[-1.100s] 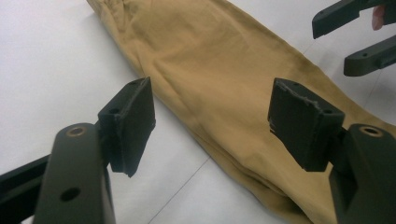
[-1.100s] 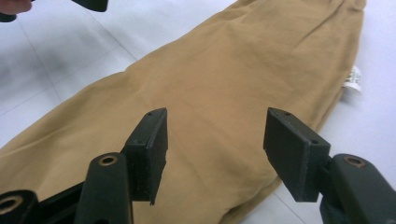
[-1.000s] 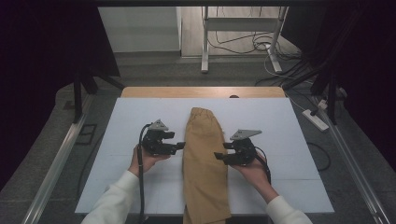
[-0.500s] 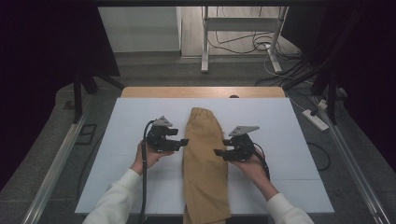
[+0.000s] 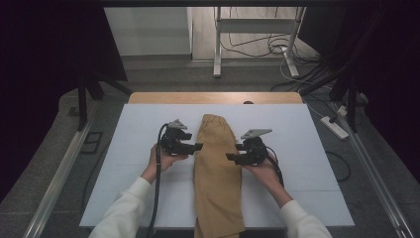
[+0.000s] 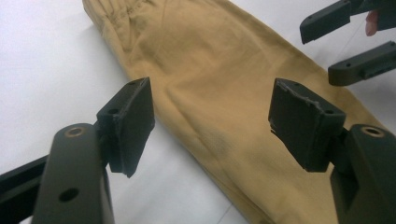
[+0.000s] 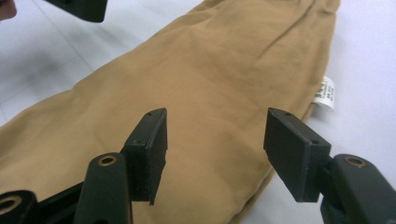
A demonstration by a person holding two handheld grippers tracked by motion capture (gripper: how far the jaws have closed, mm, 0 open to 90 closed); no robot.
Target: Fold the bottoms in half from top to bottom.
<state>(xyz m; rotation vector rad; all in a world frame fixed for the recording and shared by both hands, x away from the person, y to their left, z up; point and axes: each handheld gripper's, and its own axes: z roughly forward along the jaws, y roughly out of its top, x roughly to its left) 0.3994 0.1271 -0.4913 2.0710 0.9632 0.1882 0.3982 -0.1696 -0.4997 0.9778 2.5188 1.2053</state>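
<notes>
Here both grippers gape beside tan trousers

The high view is dim at its edges: both upper corners and the side strips sink into near black, while the white bench stands evenly lit from above with no glare. Shadows there are soft and short. That view is slightly grainy. In both gripper views the light is flat and bright, the tan trousers keep their creases sharp, and the near black tongs are a little soft.
</notes>
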